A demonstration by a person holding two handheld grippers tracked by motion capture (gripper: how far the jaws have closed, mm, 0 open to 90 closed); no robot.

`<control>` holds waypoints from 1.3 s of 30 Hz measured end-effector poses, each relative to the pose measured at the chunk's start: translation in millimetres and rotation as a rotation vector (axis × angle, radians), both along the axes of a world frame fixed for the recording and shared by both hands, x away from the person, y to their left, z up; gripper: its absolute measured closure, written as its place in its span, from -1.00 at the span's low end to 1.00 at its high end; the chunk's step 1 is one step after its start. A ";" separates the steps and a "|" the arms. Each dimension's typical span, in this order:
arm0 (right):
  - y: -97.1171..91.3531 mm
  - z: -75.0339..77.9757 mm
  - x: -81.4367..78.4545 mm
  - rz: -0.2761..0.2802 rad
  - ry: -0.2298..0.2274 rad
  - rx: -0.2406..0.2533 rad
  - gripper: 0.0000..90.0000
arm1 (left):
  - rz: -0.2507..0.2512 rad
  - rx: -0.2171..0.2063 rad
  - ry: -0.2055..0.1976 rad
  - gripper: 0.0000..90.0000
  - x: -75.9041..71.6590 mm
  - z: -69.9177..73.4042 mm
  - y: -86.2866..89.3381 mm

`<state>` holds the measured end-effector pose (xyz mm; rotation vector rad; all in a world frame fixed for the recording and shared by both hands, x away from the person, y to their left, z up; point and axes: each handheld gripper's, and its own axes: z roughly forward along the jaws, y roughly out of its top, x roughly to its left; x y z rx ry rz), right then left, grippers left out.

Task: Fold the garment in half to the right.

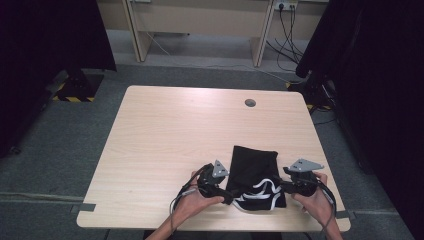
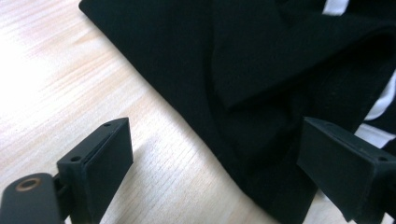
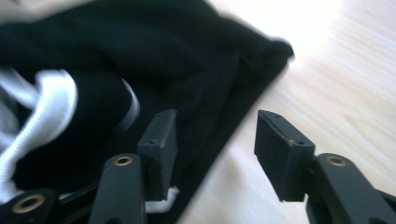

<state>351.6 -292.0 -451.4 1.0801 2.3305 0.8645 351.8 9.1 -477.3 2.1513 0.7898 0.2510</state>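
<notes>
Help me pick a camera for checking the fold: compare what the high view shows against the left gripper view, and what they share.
High view alone: the whole table, its round cable hole, both hands, the right gripper at the cloth's right edge, and the floor and desk beyond.

Left gripper view alone: the left gripper seen close, its jaws standing wide apart with nothing pinched, astride the cloth's edge, and a folded flap.

Both: the black cloth with white stripes lying on pale wood.

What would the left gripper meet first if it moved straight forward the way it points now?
Most likely the black cloth. The left gripper has its jaws wide open, with the cloth's edge between and ahead of them on the table. Its height above the cloth is unclear.
</notes>
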 end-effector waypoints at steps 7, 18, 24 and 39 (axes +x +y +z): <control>-10.3 5.0 -10.9 -0.025 -0.016 -0.018 0.11 | 0.010 0.007 0.008 -0.78 -0.9 -1.9 -0.5; 11.2 -10.6 -21.9 0.050 0.014 -0.046 0.18 | 0.025 0.015 0.005 -0.80 -1.9 -3.8 -0.7; 15.6 -11.0 -13.2 0.042 0.020 -0.031 0.17 | 0.053 0.034 -0.010 -0.80 -0.5 -4.4 5.8; 56.6 -11.9 41.3 0.065 0.051 0.008 0.06 | 0.195 0.047 -0.012 -0.80 27.4 -4.9 51.8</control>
